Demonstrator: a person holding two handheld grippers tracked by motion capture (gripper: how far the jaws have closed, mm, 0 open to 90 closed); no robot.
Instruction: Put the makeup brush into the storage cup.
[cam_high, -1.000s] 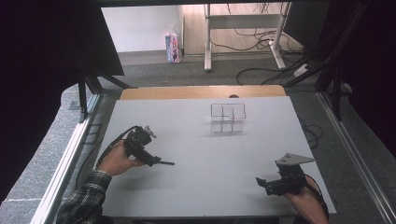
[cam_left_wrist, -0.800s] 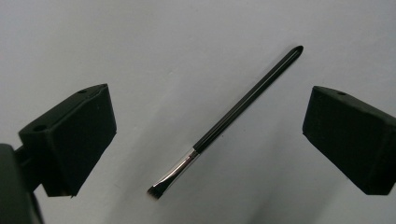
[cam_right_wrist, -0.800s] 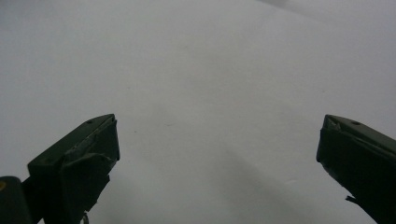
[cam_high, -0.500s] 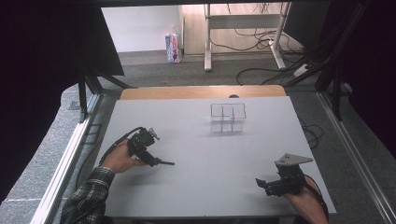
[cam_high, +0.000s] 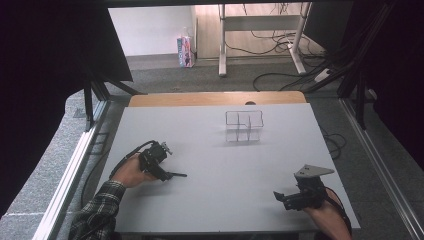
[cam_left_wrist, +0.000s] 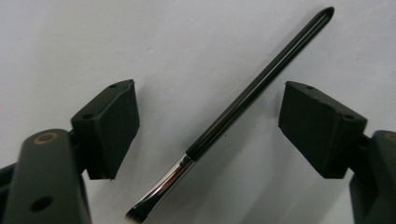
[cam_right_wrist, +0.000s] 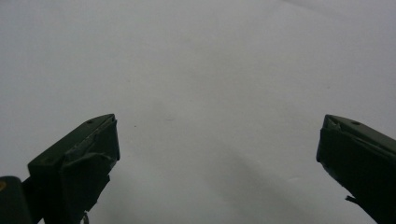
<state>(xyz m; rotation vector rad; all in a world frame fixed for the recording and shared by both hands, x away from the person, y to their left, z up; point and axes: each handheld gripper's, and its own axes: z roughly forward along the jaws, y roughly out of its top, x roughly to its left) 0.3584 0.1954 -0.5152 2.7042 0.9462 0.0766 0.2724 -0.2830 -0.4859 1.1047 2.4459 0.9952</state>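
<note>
My left hand-held gripper (cam_left_wrist: 208, 126) sits low over the grey table (cam_high: 210, 200), its jaws spread wide with a thin brush (cam_left_wrist: 243, 107) lying on the table between them. Neither jaw touches it. The brush has a glossy black handle, a silver ferrule and a short flat tuft of dark bristles; in the left gripper view it runs at a slant, bristles down near the bottom edge and the tapered handle tip up toward the top right. From the high view, my left hand-held gripper (cam_high: 167, 172) is at the left side of the table, and the brush (cam_high: 176, 175) shows there as a thin dark line by the gripper's tip.

My right hand-held gripper (cam_right_wrist: 217, 154) is also wide open, holding nothing, with bare table between its jaws. In the high view it (cam_high: 282, 196) rests near the table's front right corner, well apart from the left one.

A small clear divided holder (cam_high: 243, 125) stands toward the far side of the table, well apart from both grippers.
</note>
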